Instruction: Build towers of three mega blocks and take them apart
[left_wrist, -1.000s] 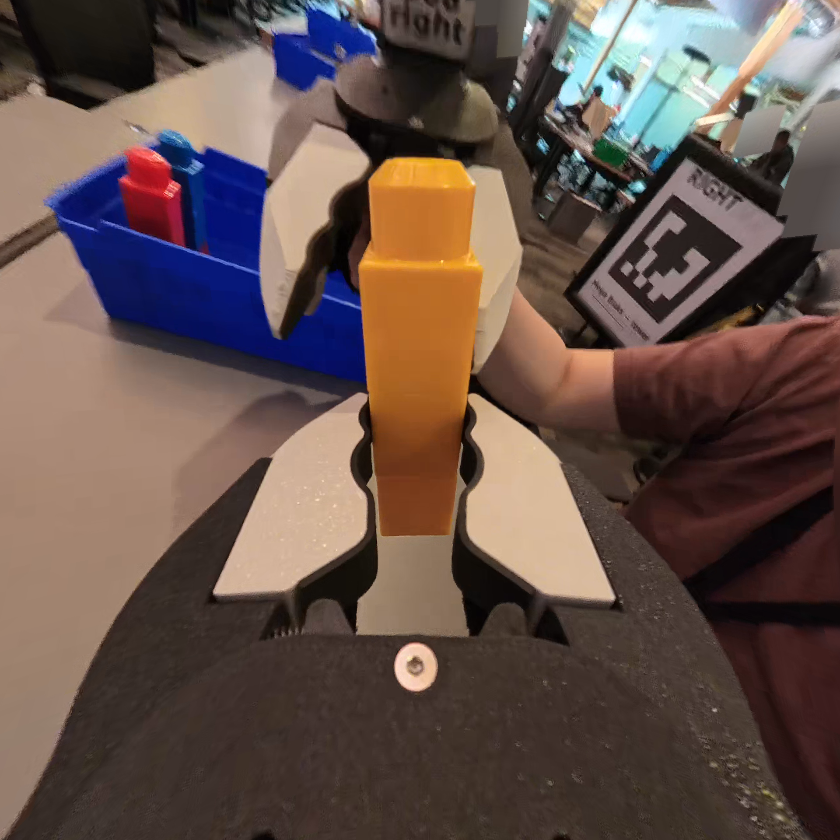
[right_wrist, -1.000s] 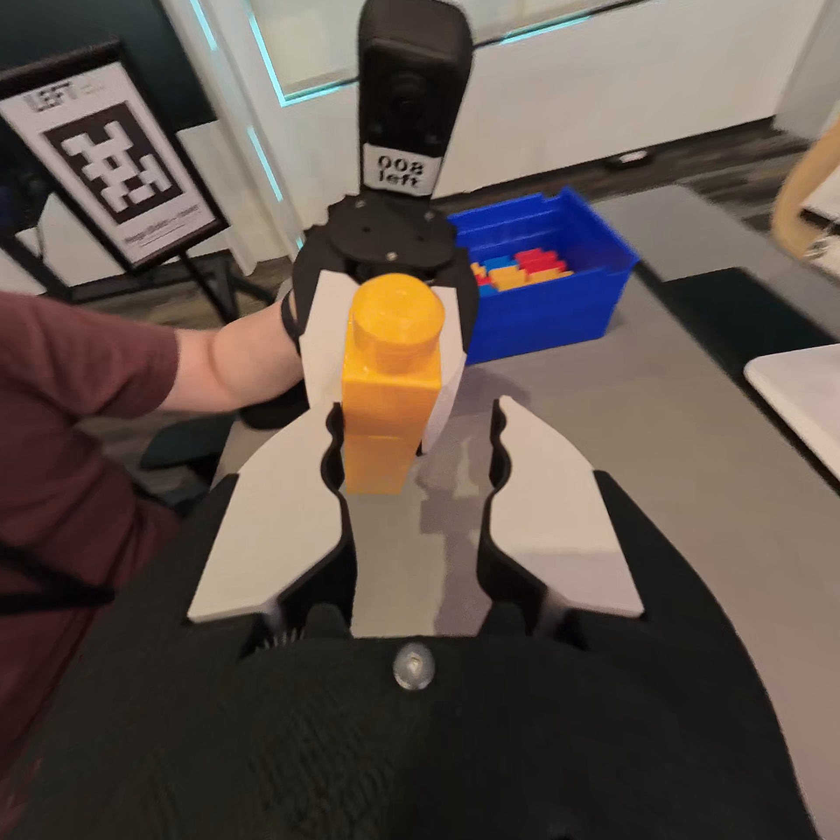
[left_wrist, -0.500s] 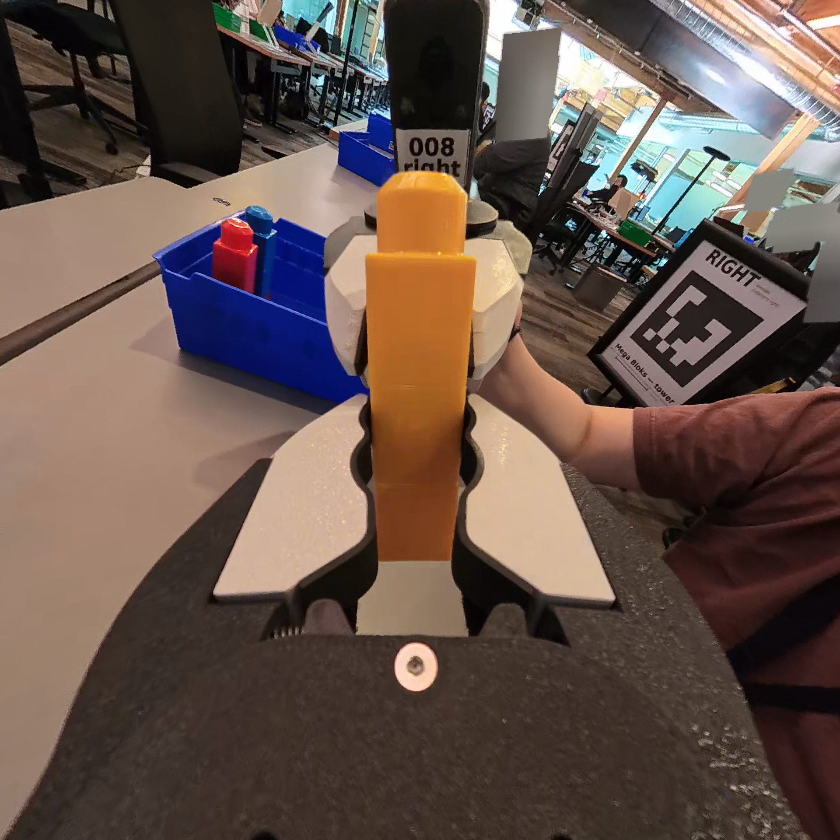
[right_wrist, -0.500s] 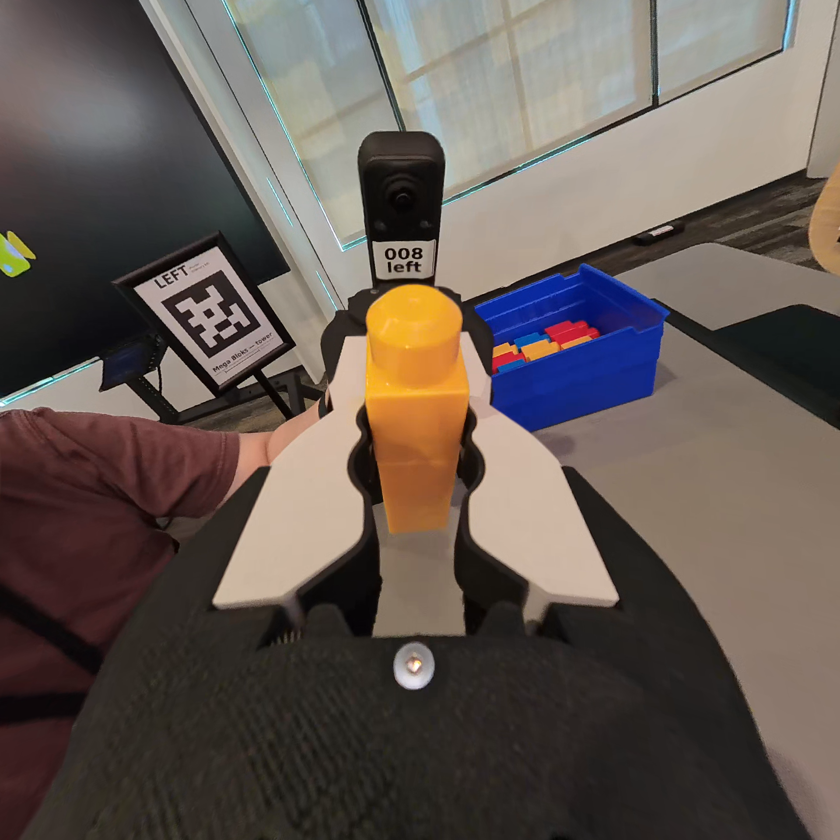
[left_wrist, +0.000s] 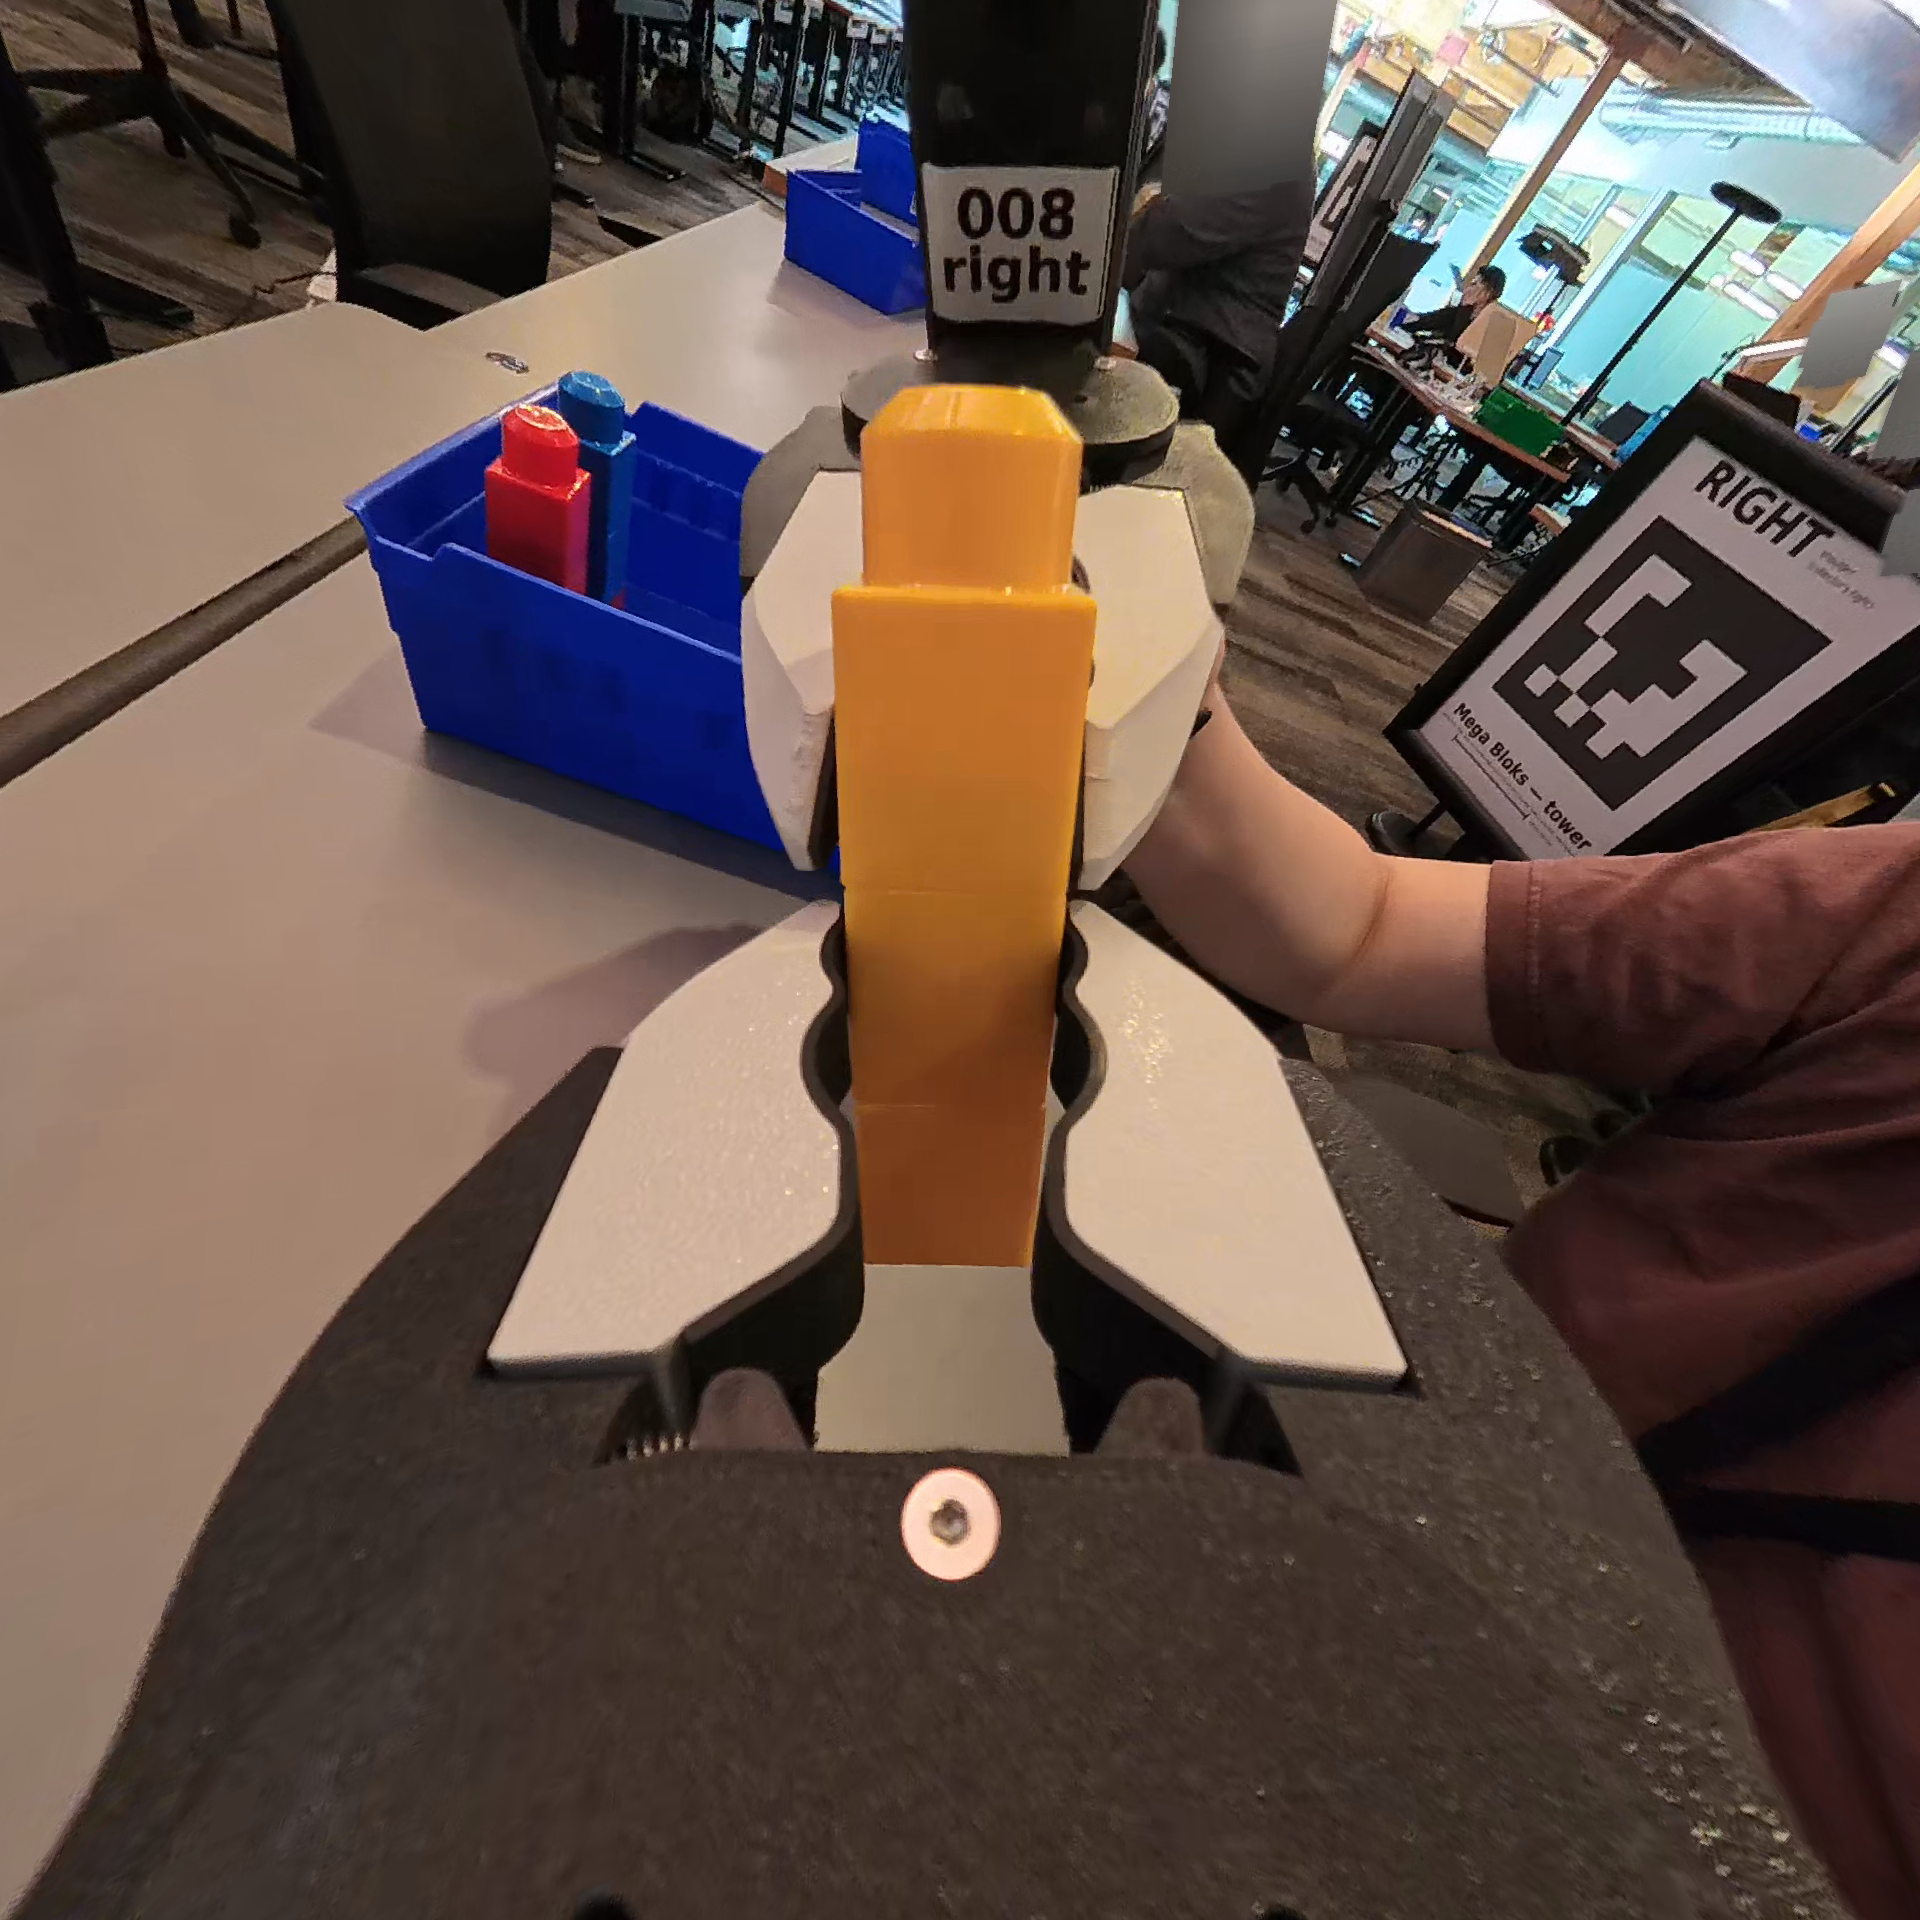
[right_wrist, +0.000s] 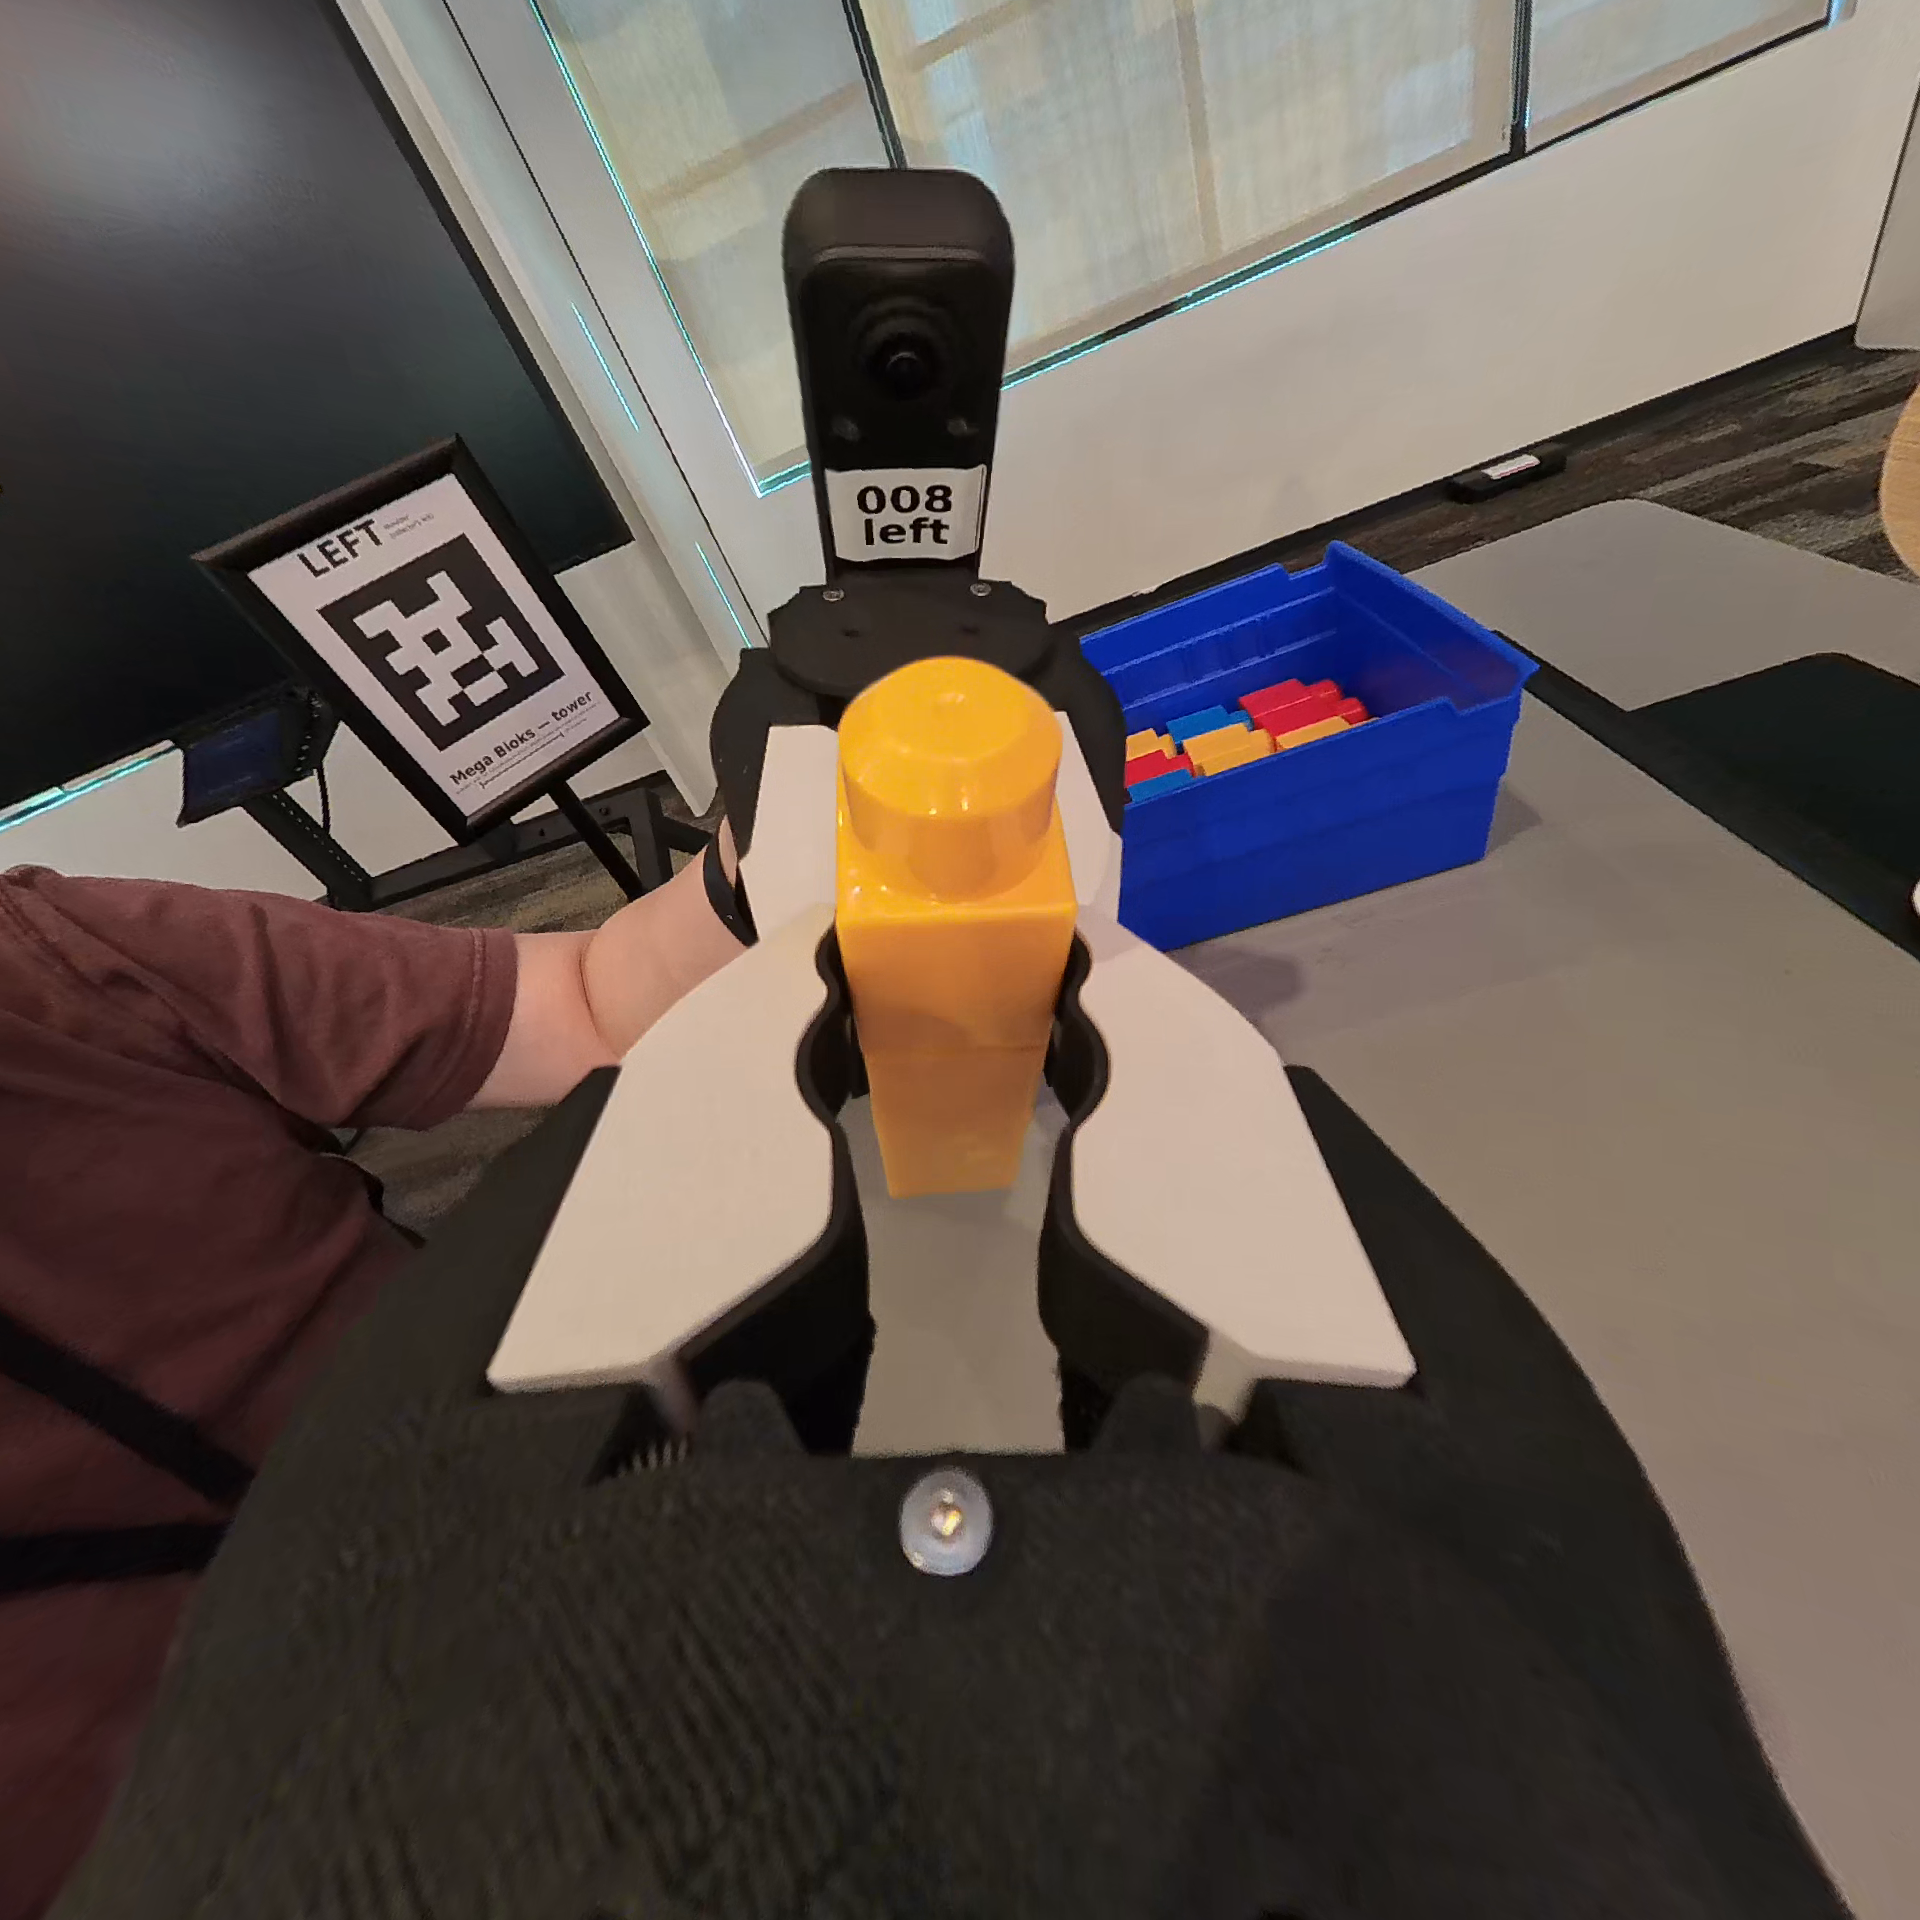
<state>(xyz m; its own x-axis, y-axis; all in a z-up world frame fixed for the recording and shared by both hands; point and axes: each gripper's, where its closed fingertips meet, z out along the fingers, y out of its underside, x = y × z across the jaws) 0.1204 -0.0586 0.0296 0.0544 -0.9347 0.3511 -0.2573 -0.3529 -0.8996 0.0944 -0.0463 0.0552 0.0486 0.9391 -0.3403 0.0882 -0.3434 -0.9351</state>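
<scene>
**Two tools, one orange tower held between them**

Two blue bins sit on the grey bench (left_wrist: 208, 935): one bin (left_wrist: 582, 665) keeps a red and a blue stack upright, the other bin (right_wrist: 1309, 821) holds loose blocks, likely the supply. Above the bench, the orange tower (left_wrist: 951, 831) is gripped from opposite ends. The left tool (left_wrist: 948, 997) clamps its lower blocks; the right tool (right_wrist: 951, 997) pinches the top block, probably so the two can pull it apart.
</scene>
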